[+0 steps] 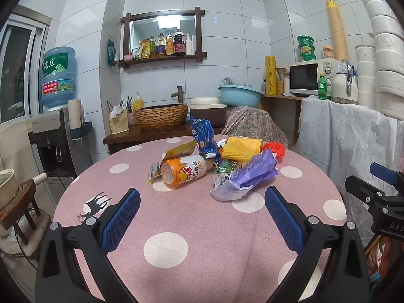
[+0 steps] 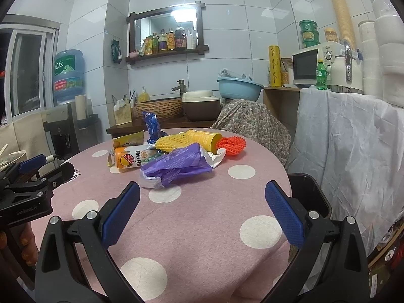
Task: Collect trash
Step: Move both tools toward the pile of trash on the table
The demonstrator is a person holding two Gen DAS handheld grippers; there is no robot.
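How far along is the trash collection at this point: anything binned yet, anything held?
Nothing looks done: the trash still lies in one pile on the table: orange bottle, purple bag, yellow net, orange net, blue wrapper. Nothing is in hand: the left gripper and right gripper are both open and empty, short of the pile. All of it is left to move; the black bin stands beside the table.

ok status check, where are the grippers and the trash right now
Left gripper and right gripper both open, empty, short of the pile. Trash heap, purple bag nearest, untouched on the table. Black bin beside the table, path clear.
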